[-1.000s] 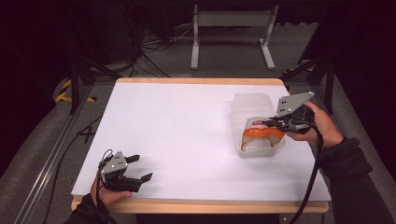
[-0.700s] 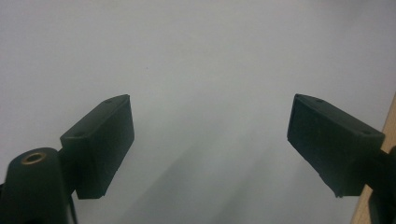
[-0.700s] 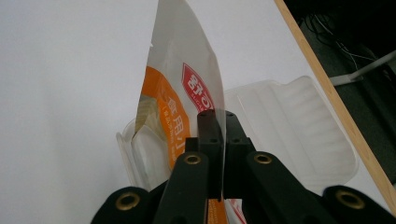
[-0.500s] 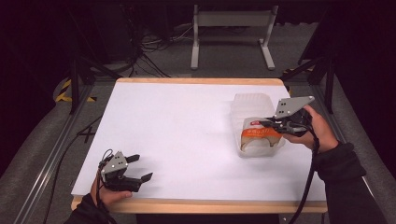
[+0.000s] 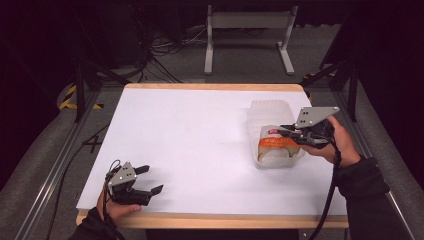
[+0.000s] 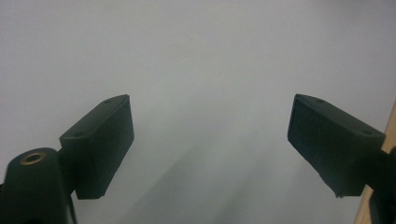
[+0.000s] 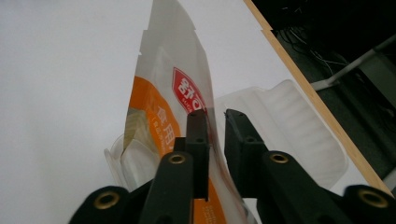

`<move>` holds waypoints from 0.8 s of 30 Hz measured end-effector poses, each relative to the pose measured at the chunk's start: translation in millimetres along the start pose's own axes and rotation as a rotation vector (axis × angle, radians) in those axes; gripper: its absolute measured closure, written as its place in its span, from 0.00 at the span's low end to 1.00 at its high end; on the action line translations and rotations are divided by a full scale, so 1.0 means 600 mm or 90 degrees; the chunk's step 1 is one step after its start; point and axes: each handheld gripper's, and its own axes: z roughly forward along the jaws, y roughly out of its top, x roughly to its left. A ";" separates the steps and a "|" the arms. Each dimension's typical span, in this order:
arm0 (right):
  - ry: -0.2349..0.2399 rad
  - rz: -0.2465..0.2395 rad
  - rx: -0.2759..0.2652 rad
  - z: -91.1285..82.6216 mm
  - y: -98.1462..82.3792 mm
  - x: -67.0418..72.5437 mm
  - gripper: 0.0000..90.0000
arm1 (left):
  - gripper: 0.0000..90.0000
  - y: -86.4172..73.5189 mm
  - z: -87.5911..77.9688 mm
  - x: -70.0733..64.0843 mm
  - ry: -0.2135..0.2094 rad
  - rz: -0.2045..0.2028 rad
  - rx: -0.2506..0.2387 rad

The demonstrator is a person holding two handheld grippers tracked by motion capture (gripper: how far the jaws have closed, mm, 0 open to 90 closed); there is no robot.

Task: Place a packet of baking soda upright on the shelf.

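An orange-and-white printed pouch [image 7: 180,107] is held upright in a clear plastic container [image 5: 275,150] on the right part of the white counter [image 5: 200,145], its hinged lid [image 5: 270,112] laid open behind. The right claw [image 7: 215,122] is closed on the pouch's upper edge, presumably to lift or seat it. The left claw [image 5: 146,180] is rested wide and empty near the front edge.

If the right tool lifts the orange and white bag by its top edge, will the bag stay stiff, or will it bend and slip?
The bag looks like thin, glossy film, so it will probably bend and sag below the right tool. The smooth surface may slip if the grip is light. It seems light, so the clear container should hardly resist.
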 end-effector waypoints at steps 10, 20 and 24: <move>-0.029 0.017 -0.020 -0.026 -0.004 0.002 0.82 | 0.17 0.000 0.002 0.001 0.002 -0.003 0.004; -0.066 0.036 -0.039 -0.059 -0.005 0.008 0.78 | 0.17 0.000 0.001 0.001 0.003 -0.006 -0.001; -0.088 0.059 -0.061 -0.079 -0.016 0.008 0.74 | 0.16 -0.001 0.000 0.001 0.005 -0.007 -0.004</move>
